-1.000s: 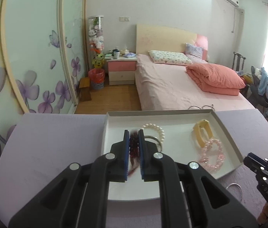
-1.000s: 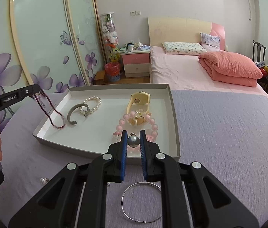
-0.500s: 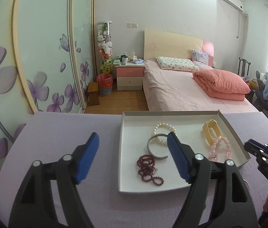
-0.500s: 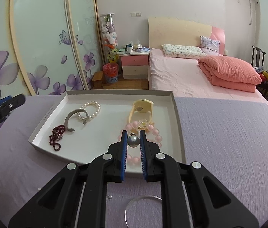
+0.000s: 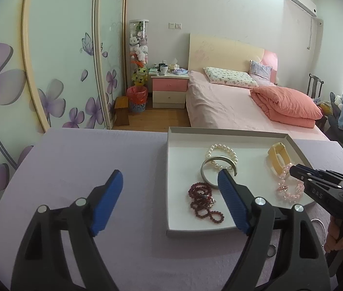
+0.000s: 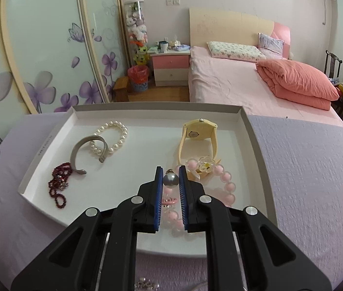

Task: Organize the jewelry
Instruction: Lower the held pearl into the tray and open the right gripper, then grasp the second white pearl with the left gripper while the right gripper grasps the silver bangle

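Note:
A white tray [image 6: 47, 140] [image 5: 171, 160] sits on the lilac table. In it lie a dark red bead necklace [image 6: 59, 184] [image 5: 203, 201], a silver cuff [image 6: 84, 152] [image 5: 216, 172], a white pearl bracelet [image 6: 112, 138] [image 5: 221, 151], a yellow watch [image 6: 199, 133] [image 5: 277, 155] and a pink bead bracelet [image 6: 220, 184] [image 5: 290, 189]. My right gripper [image 6: 171, 177] is shut on a grey pearl earring [image 6: 170, 180], held over the tray's near part; it also shows in the left wrist view [image 5: 295, 169]. My left gripper [image 5: 170, 181] is open and empty, above the table at the tray's left edge.
A thin silver ring [image 5: 317, 223] and a small ring [image 5: 271, 252] lie on the table in front of the tray. More small jewelry [image 6: 147, 285] lies on the table beneath my right gripper. A bed [image 6: 244, 84] stands beyond the table.
My left gripper opened, dropped the dark red necklace into the tray and drew back to the left. My right gripper moved forward over the tray with the pearl earring.

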The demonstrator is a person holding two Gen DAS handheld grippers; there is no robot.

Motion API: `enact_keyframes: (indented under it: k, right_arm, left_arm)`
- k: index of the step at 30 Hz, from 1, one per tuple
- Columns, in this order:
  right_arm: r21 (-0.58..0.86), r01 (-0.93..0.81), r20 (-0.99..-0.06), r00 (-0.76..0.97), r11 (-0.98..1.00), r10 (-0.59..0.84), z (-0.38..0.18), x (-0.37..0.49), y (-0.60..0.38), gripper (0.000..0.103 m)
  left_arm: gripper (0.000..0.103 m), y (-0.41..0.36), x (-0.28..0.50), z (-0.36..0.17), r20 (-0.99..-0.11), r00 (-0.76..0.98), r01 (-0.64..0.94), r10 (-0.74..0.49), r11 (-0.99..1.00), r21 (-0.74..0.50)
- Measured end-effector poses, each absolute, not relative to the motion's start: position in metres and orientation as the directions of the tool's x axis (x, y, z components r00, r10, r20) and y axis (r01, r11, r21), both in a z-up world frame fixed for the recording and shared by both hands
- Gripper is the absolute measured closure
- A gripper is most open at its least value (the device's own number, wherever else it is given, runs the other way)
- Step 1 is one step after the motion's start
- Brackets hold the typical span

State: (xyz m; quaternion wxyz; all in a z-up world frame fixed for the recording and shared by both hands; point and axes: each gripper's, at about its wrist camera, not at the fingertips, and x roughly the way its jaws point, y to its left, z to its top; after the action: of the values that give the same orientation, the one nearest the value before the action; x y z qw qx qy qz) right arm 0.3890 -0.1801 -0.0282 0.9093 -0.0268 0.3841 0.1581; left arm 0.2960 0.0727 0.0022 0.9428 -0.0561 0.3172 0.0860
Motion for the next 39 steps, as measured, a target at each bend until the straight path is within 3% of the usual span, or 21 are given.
enact_keyframes:
  k: [11, 13, 15, 16, 23, 33, 39]
  right_arm:
    - [0.059, -0.313, -0.717, 0.647, 0.948, 0.258, -0.034, 0.396, -0.169, 0.089]
    - [0.062, -0.314, -0.712, 0.651, 0.948, 0.262, -0.031, 0.394, -0.171, 0.083]
    - [0.071, -0.308, -0.704, 0.658, 0.949, 0.267, -0.026, 0.390, -0.176, 0.052]
    - [0.082, -0.302, -0.689, 0.671, 0.950, 0.273, -0.022, 0.386, -0.183, 0.049]
    - [0.119, -0.254, -0.654, 0.707, 0.960, 0.268, 0.000, 0.362, -0.230, 0.044]
    - [-0.053, -0.256, -0.639, 0.751, 0.965, 0.164, -0.012, 0.290, -0.244, 0.022]
    - [-0.085, -0.288, -0.630, 0.758, 0.954, 0.173, -0.018, 0.257, -0.241, 0.018]
  left_arm:
    - [0.022, 0.077, 0.297, -0.006, -0.625, 0.772, -0.199, 0.120, 0.978, -0.058]
    - [0.022, 0.078, 0.295, -0.008, -0.627, 0.770, -0.200, 0.118, 0.978, -0.061]
    - [0.020, 0.079, 0.293, -0.009, -0.629, 0.769, -0.199, 0.118, 0.978, -0.061]
    - [0.020, 0.079, 0.291, -0.009, -0.630, 0.768, -0.200, 0.119, 0.978, -0.060]
    - [0.018, 0.079, 0.270, -0.009, -0.633, 0.767, -0.190, 0.104, 0.979, -0.070]
    - [0.016, 0.057, 0.231, -0.021, -0.647, 0.760, -0.147, 0.066, 0.986, -0.073]
    - [0.016, 0.041, 0.212, -0.036, -0.673, 0.739, -0.121, 0.039, 0.990, -0.075]
